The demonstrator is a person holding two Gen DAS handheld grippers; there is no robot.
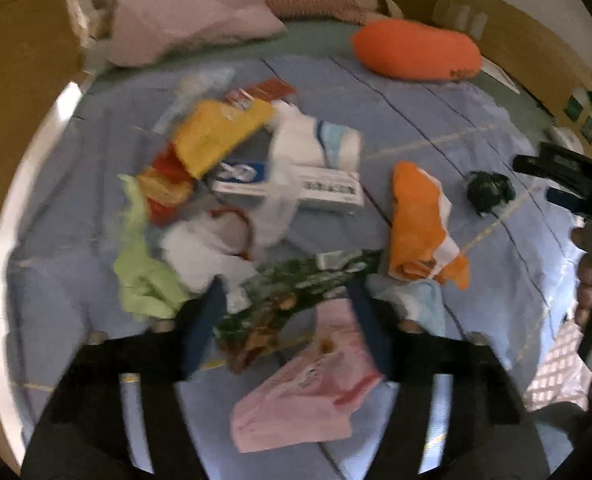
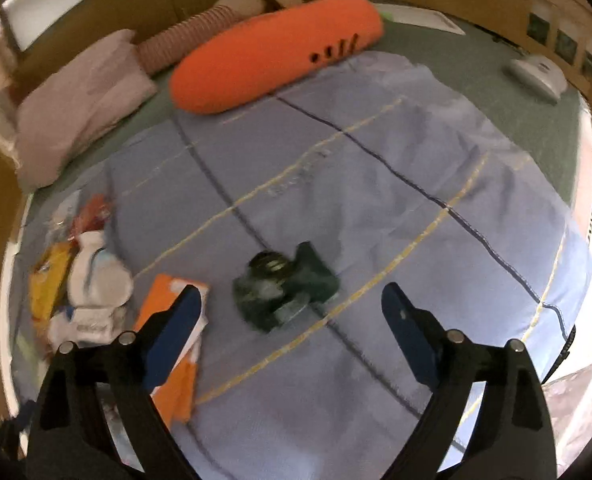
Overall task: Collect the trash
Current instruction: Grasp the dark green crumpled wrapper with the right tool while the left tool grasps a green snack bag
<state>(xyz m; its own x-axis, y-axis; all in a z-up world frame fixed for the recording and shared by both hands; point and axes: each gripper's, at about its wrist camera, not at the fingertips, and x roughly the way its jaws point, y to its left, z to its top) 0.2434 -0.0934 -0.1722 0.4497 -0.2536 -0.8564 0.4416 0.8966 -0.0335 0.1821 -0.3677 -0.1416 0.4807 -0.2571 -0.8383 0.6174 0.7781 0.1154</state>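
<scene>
**2 grippers dropping onto a bed of litter, and both pictures are smeared**

Left wrist view first. The left gripper (image 1: 286, 296) is down over the thick of the pile on the pale blue quilted bedspread (image 1: 435, 128), its 2 blue-padded jaws standing partly apart. Between them lies the crumpled dark green foil snack wrapper (image 1: 296, 280); whether the pads press on it cannot be told through the blur. The flat pink plastic packet (image 1: 303, 392) lies just under the jaws, touching that wrapper. There is the risk: the jaws could pinch both at once, or catch only a loose fold so the wrapper slides out on the lift. The lime green crumpled tissue (image 1: 144, 276) sits just beside the left-hand pad and could get dragged along. At the far right edge the right gripper (image 1: 555, 176) shows side-on, with a hand (image 1: 587, 276) below it.

Over to the right wrist view. The right gripper (image 2: 292, 308) hangs with jaws wide apart, nothing between the pads. The dark green scrunched wrapper ball (image 2: 284, 288) lies alone on the bedspread, ahead of the jaws and roughly centred. The orange and white torn paper bag (image 2: 176, 344) runs under the left-hand pad, so a descent off to that side could nip the bag instead. The bedspread is soft and creased; pressing too deep could gather cloth with the ball. The long orange bolster cushion (image 2: 272, 48) stays well apart.
</scene>
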